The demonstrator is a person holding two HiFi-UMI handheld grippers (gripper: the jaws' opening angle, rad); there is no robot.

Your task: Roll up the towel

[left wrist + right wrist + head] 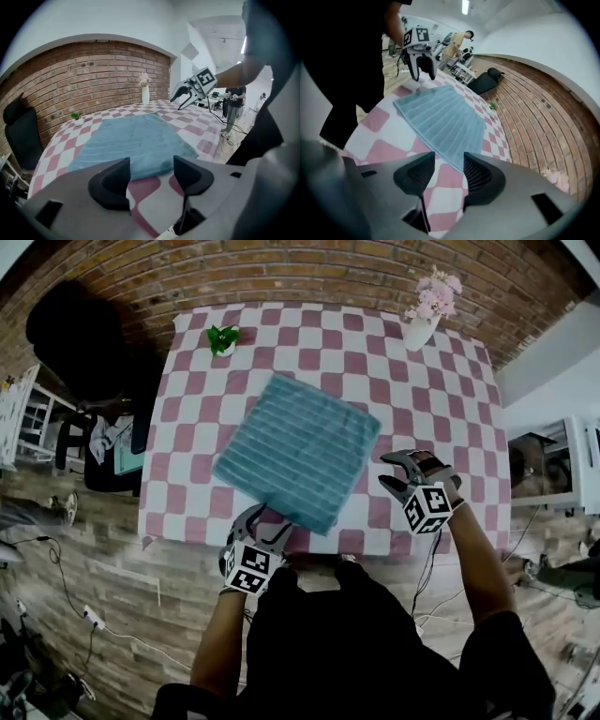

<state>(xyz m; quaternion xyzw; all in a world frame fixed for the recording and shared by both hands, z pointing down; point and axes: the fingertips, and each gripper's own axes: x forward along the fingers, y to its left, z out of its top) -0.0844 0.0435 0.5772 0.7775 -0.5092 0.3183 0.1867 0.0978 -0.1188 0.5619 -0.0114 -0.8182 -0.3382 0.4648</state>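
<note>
**Two hand-held grippers at the near edge of a desk bearing a flat, unrolled towel.**
The left gripper [265, 524], at the desk's [328, 343] near edge, has its jaws spread with nothing between them; in its own view the towel's nearest edge lies just ahead of the jaw tips, with bare checked cloth in the gap. The right gripper [394, 472], jaws likewise apart and empty, hovers at about 4 o'clock from the towel's centre, with the towel's edge just beyond the tips in its own view. The teal towel [298, 451] lies spread mid-desk, turned askew, with the left gripper at about 7 o'clock. A small potted plant [222, 338] stands at 11 o'clock and a vase of flowers [424, 320] at 1 o'clock.
</note>
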